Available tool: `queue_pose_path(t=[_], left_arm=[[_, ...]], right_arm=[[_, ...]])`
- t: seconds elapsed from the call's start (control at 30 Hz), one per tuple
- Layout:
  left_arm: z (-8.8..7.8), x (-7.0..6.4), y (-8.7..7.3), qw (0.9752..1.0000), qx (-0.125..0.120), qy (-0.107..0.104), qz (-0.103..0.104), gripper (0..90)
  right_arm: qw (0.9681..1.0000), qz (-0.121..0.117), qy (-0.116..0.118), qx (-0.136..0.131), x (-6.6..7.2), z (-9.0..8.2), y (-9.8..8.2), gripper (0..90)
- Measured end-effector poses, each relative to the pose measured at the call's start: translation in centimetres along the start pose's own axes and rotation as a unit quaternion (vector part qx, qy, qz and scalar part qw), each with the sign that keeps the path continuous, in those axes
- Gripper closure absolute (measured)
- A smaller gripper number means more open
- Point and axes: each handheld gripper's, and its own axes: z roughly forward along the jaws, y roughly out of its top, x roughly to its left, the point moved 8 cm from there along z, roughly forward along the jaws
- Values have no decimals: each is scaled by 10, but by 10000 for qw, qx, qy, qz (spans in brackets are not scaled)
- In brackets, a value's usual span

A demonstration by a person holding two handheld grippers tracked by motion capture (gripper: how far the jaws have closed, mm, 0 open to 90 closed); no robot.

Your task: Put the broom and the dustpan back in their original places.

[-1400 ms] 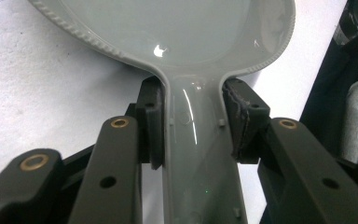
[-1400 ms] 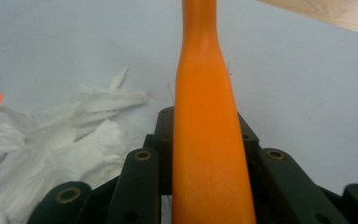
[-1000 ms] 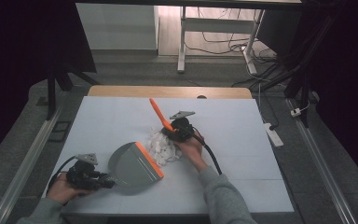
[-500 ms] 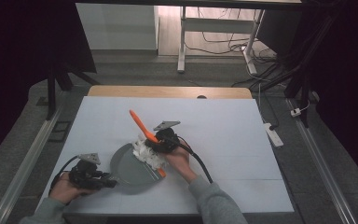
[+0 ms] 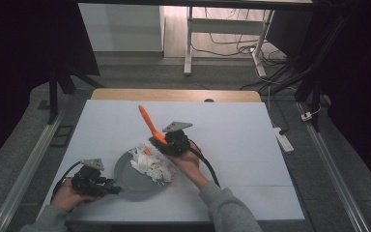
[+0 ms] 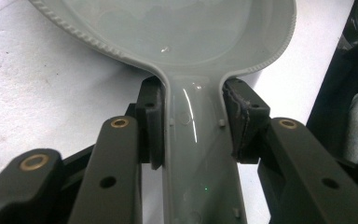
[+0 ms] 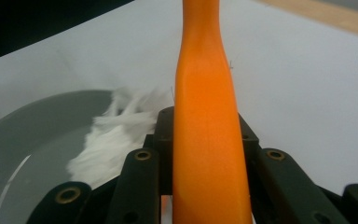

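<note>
Brush [image 5: 147,122] clamped in right tool [image 5: 162,142] — dustpan [image 5: 130,174] beside

dark room, grey floor [image 5: 125,72], cables [image 5: 232,43]

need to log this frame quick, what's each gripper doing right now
Left gripper: closed on the handle of the grey dustpan.
Right gripper: closed on the orange brush handle, bristles at the white shreds.
</note>
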Motion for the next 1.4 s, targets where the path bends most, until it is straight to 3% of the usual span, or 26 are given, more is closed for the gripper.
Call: queue_pose_path(t=[0.27, 0.37, 0.73, 0.83, 0.9, 1.23, 1.3, 1.4], left_arm=[[0, -1, 0, 10000, -15, 17, 2, 615], [0, -1, 0, 10000, -9, 10, -2, 616], [0, 0, 0, 10000, -10, 8, -15, 615], [1, 0, 0, 10000, -8, 10, -21, 615], [1, 0, 0, 10000, -10, 11, -22, 616], [2, 0, 1, 10000, -20, 21, -32, 615], [2, 0, 1, 10000, -18, 23, -37, 616], [2, 0, 1, 10000, -19, 28, -51, 616]], right_arm=[[9990, -2, -445, -33, -37, -4, 5, 708], [9985, 101, -536, 9, -49, -1, 2, 708], [9955, 228, -838, 377, -76, 18, -10, 708], [9956, 178, -798, 463, -72, 26, -11, 708], [9956, 18, -758, 547, -66, 33, -11, 708], [9974, -283, -225, 618, -19, 51, -6, 708], [9975, -303, -183, 614, -12, 52, -7, 708], [9979, -217, 62, 604, -1, 51, -8, 708]])
